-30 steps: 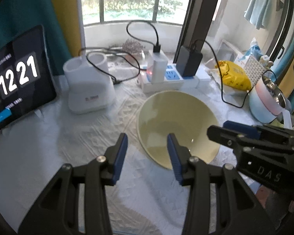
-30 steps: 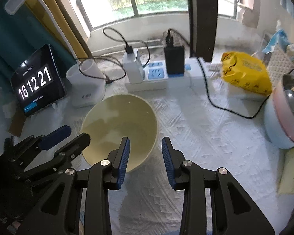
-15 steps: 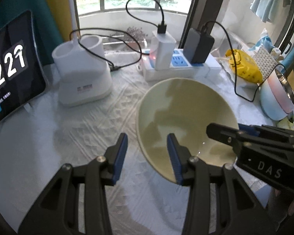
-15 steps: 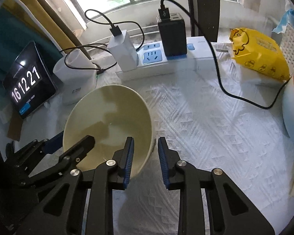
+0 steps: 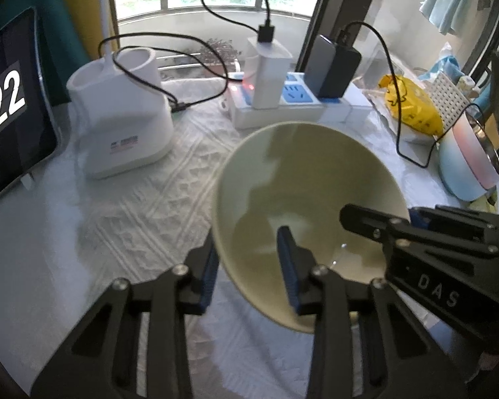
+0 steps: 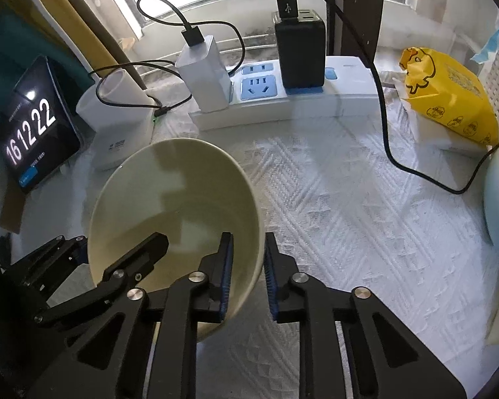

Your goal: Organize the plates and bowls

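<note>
A pale yellow bowl [image 5: 302,193] sits on the white textured cloth, also seen in the right wrist view [image 6: 176,206]. My left gripper [image 5: 248,266] straddles the bowl's near-left rim, one finger outside and one inside, jaws still apart. My right gripper [image 6: 248,272] straddles the bowl's right rim the same way, its blue pads close to the wall with a small gap showing. Each gripper shows in the other's view, at the bowl's opposite side.
A white power strip [image 6: 316,106] with chargers and cables lies behind the bowl. A white holder [image 5: 119,123] and a tablet clock [image 6: 33,133] stand at the left. A yellow bag [image 6: 449,99] and a pastel pot [image 5: 469,163] are at the right.
Both grippers moved forward and down onto the bowl; their fingers now straddle its rim on opposite sides. The right gripper's jaws have narrowed.
</note>
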### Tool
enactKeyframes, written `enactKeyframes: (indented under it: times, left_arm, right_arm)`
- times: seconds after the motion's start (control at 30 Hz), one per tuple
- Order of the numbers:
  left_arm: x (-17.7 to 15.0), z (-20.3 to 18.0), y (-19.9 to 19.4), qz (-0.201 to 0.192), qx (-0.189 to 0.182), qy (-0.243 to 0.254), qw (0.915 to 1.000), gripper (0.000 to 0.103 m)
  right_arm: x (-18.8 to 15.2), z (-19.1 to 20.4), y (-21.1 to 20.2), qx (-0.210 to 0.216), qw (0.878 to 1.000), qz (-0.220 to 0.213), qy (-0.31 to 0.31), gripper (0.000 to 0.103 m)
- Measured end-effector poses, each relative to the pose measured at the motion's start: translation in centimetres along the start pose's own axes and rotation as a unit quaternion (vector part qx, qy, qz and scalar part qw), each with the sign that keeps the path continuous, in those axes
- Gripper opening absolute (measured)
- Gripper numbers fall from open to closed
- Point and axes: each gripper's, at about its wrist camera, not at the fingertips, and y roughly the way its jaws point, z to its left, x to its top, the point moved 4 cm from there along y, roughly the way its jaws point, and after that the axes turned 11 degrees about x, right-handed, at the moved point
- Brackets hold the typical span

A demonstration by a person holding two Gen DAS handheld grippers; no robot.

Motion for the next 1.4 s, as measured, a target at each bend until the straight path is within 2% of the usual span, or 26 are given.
enactKeyframes:
  times: [0.13, 0.37, 0.73, 1.4]
  left_arm:
    - [0.0, 0.2, 0.0, -0.002, 0.007, -0.003, 1.0, 0.026]
    - [-0.5, 0.6, -0.6, -0.014, -0.003, 0.0, 0.9999, 0.023]
    - [-0.7, 1.4, -2.8, -0.043, 0.001, -0.009, 0.999, 0.023]
    - [-1.6, 1.2, -7.2, -0.075, -0.003, -0.012, 0.9971, 0.022]
  right_arm:
    - [0.0, 0.4, 0.0, -0.004, 1.0, -0.004, -0.009, 0.017]
    - [-0.3, 0.6, -1.0, -0.003, 1.0, -0.025, -0.013, 0.014]
    - [-1.0, 1.4, -2.9, 0.003, 0.998, -0.05, -0.031, 0.012]
    - [-2.5, 2.1, -7.2, 0.018, 0.996, -0.085, -0.027, 0.011]
